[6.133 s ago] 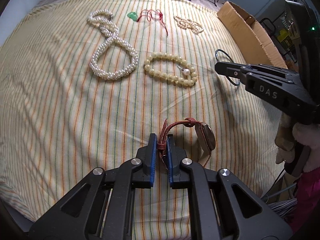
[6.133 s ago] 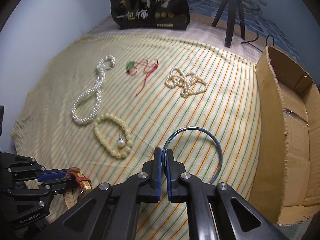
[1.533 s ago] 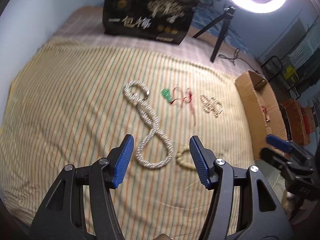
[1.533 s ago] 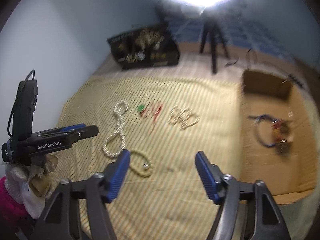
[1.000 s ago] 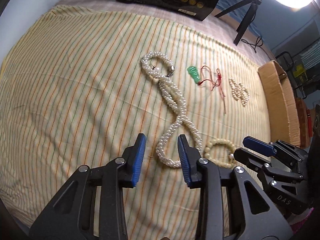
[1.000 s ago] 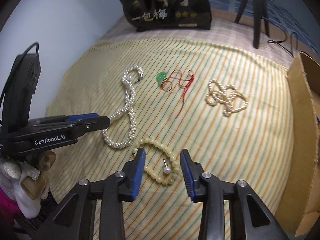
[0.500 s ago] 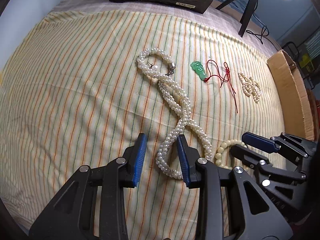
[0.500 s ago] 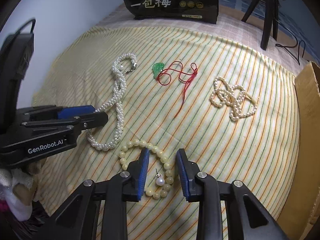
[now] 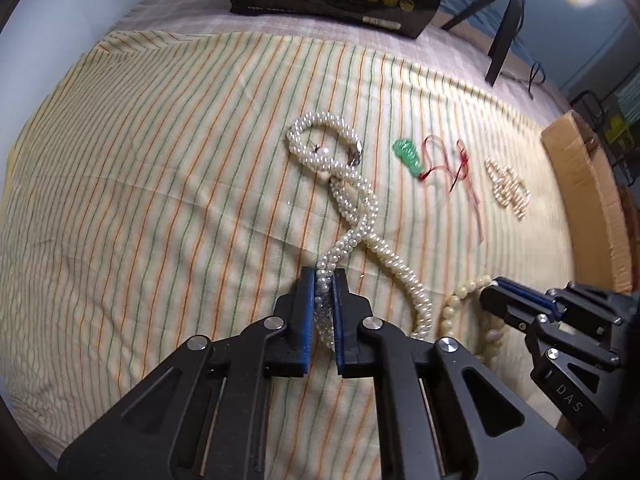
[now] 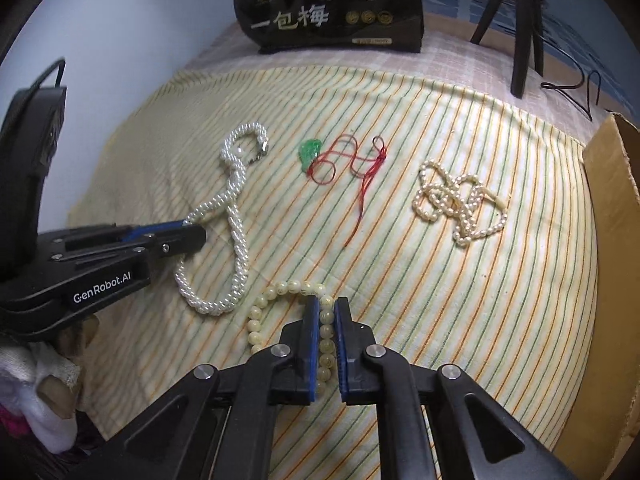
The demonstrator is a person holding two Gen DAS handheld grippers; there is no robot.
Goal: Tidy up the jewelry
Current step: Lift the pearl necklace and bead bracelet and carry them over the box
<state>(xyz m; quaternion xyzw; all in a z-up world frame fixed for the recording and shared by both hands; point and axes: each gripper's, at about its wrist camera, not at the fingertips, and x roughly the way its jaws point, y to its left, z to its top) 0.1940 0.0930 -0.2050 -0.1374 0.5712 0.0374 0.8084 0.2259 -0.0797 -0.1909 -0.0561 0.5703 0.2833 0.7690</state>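
Note:
My left gripper [image 9: 323, 276] is shut on the near loop of a thick white pearl rope necklace [image 9: 352, 204], which lies in a figure-eight on the striped cloth; it also shows in the right wrist view [image 10: 236, 216]. My right gripper [image 10: 326, 306] is shut on a cream bead bracelet [image 10: 280, 292] lying on the cloth; it shows at the left wrist view's right side [image 9: 460, 296]. A green pendant on red cord [image 10: 312, 154] and a small cream pearl strand [image 10: 460, 204] lie farther back.
A cardboard box [image 10: 616, 216] stands at the right edge of the yellow striped cloth [image 9: 160, 160]. A black printed bag [image 10: 336, 8] and a black tripod [image 10: 524, 20] stand behind the cloth.
Both grippers have come down and closed: the left on the white pearl necklace, the right on the cream bead bracelet. Half a second ago both jaws stood apart over them.

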